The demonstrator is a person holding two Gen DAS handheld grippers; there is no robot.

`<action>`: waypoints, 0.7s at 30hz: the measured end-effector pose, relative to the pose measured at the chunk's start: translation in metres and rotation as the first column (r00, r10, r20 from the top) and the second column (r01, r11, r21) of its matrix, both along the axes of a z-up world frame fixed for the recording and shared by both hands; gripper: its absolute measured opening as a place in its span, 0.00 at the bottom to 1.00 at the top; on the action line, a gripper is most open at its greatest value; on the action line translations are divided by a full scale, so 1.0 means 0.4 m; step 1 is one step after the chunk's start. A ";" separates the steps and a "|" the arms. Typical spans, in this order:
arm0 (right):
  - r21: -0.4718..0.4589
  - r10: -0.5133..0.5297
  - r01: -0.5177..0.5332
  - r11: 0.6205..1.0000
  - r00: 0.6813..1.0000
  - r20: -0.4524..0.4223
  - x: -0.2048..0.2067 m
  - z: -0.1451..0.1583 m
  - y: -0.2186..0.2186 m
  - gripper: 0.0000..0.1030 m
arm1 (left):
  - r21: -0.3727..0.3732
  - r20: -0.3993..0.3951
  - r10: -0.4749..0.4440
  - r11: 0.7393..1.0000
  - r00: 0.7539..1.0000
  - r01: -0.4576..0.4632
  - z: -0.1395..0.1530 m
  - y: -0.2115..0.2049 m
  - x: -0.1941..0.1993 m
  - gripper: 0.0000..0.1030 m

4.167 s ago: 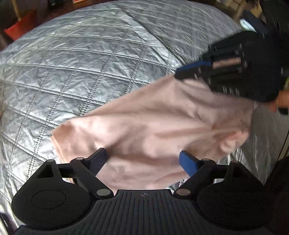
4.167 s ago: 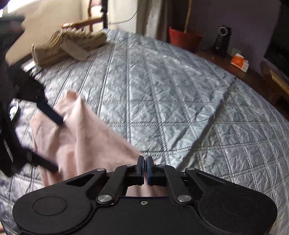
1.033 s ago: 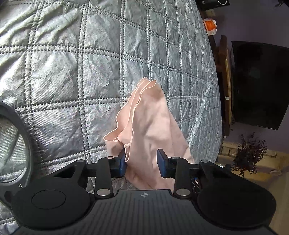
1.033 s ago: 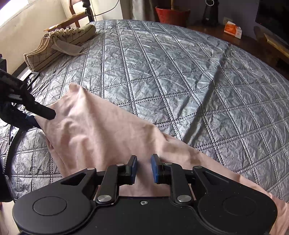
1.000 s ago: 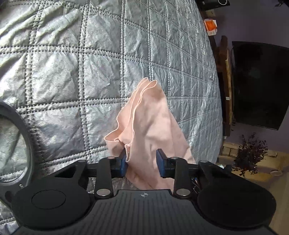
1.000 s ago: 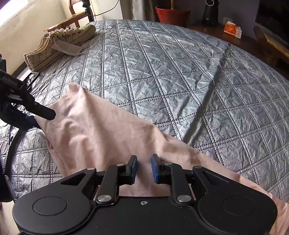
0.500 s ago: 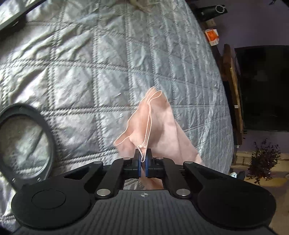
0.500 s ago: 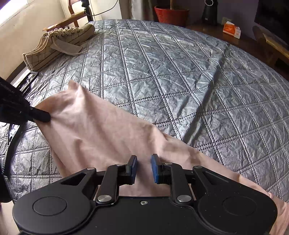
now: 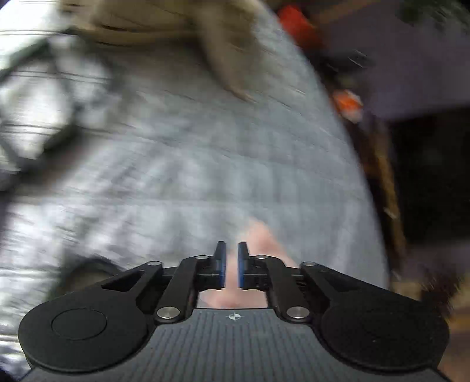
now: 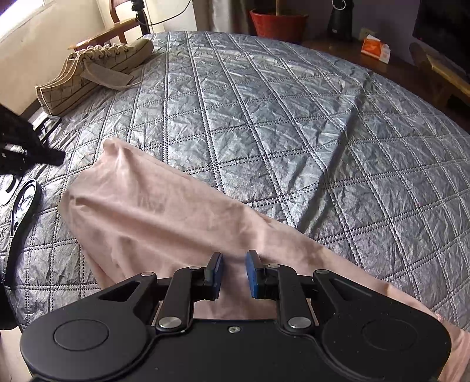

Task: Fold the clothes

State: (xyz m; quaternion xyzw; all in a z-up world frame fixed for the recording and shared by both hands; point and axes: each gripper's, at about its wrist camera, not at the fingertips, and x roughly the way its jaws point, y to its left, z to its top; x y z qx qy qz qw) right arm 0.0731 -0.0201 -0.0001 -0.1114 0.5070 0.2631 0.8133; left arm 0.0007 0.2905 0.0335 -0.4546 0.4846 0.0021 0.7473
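Observation:
A pale pink garment (image 10: pixel 164 217) lies in a long band on the grey quilted bed (image 10: pixel 264 132). My right gripper (image 10: pixel 233 273) hovers low over its near part, jaws a little apart, pads not pressing the cloth that shows between them. My left gripper (image 9: pixel 231 264) is blurred by motion. Its jaws are opening, with a narrow gap and nothing pinched; a bit of the pink garment (image 9: pixel 258 235) shows beyond and below the tips. In the right wrist view the left gripper (image 10: pixel 35 150) is a dark shape at the left edge, clear of the garment's far end.
A pair of beige sneakers (image 10: pixel 97 73) lies at the bed's far left corner. A black-rimmed round mirror (image 10: pixel 23 202) lies at the left edge. Off the bed stand a chair (image 10: pixel 117 29), a red pot (image 10: pixel 276 23) and an orange box (image 10: pixel 376 48).
My left gripper, shut on the garment's corner half a second ago, has let it go and lifted away; the corner now lies flat on the quilt. The right gripper has not moved.

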 end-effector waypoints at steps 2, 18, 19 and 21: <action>0.001 0.000 0.000 1.000 1.000 0.001 0.000 0.000 0.000 0.16 | -0.053 0.032 -0.113 0.992 0.993 0.115 0.003 -0.066 0.019 0.23; 0.017 -0.007 0.006 1.000 1.000 0.020 -0.009 0.001 -0.006 0.20 | -0.105 -0.115 -0.104 0.990 0.988 0.092 -0.124 -0.228 0.167 0.04; 0.017 -0.003 0.003 1.000 1.000 0.021 -0.009 0.001 -0.006 0.20 | -0.063 -0.121 -0.040 0.997 0.992 0.032 -0.113 -0.199 0.166 0.04; 0.018 0.002 -0.002 1.000 1.000 0.024 -0.009 0.000 -0.007 0.20 | 0.046 -0.119 0.076 0.996 0.990 -0.071 -0.079 -0.144 0.164 0.04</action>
